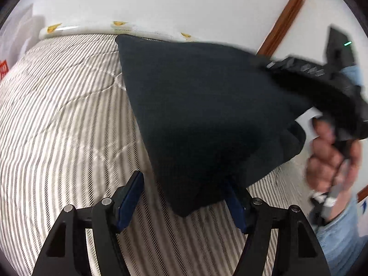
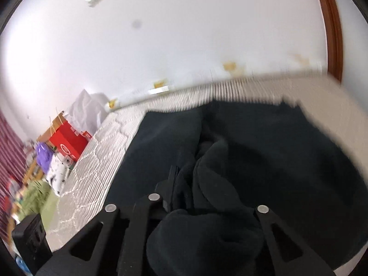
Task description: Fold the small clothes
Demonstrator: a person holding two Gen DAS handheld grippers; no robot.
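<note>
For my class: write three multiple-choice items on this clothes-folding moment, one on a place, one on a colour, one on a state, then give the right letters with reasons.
1. Where is the dark garment?
A. over the striped bedcover
B. on a wooden floor
C. in a basket

2. What colour are the pads on the left tongs?
A. red
B. blue
C. yellow

3. How do the left tongs stand?
A. shut on a sock
B. out of view
C. open

Answers:
1 A, stripes show around and under it.
2 B, both pads are blue.
3 C, the fingers stand wide apart; the right tongs bunch the cloth.
</note>
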